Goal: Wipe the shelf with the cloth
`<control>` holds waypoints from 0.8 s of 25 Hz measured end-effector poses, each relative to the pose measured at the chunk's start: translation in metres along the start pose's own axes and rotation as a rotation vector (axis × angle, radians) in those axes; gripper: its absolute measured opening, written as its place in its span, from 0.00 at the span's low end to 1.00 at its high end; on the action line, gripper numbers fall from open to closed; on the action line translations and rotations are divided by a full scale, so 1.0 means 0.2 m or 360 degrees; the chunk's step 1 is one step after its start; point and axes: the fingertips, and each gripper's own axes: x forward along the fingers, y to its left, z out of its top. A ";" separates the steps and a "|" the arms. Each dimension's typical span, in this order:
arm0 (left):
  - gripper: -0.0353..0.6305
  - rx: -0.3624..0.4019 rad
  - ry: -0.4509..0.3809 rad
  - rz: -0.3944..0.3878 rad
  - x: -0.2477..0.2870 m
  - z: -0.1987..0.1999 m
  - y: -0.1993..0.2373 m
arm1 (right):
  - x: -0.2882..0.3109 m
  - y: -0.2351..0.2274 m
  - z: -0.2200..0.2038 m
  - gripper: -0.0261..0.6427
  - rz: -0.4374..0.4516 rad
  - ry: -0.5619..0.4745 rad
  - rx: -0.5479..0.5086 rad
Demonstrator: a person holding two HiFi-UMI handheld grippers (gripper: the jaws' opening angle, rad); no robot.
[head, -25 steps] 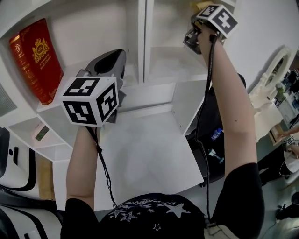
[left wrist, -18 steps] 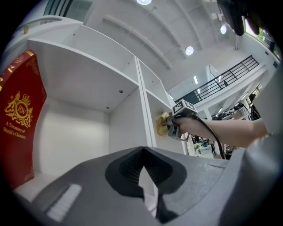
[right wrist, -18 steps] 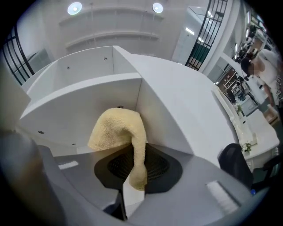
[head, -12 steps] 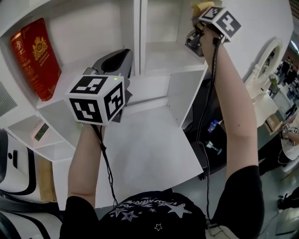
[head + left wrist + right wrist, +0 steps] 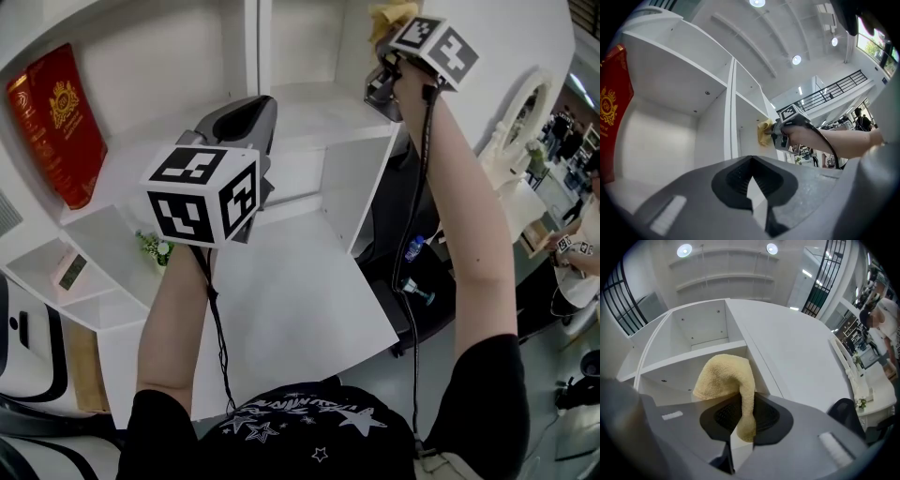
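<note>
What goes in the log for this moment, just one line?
task: wipe shelf | right gripper: shut on yellow terry cloth, at white shelf, upper right compartment | left gripper: shut, empty

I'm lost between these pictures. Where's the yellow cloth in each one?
Head view: cloth at the top edge, right of centre.
Left gripper view: mid-picture, small, at the shelf.
Right gripper view: centre, pinched in the right tongs.
Shared landmark: the white shelf.
</note>
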 end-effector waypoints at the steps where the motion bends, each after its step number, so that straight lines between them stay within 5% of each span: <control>1: 0.06 -0.0001 -0.0003 0.0003 0.01 0.00 0.00 | 0.00 0.01 -0.01 0.14 0.0013 0.0013 0.0000; 11: 0.06 0.0021 -0.0041 0.0132 0.01 0.02 0.08 | 0.23 0.14 -0.32 0.14 0.0160 0.0199 -0.0128; 20: 0.06 0.0061 -0.0011 0.0350 -0.05 0.00 0.31 | 0.56 0.15 -0.46 0.14 0.0126 0.0224 -0.0127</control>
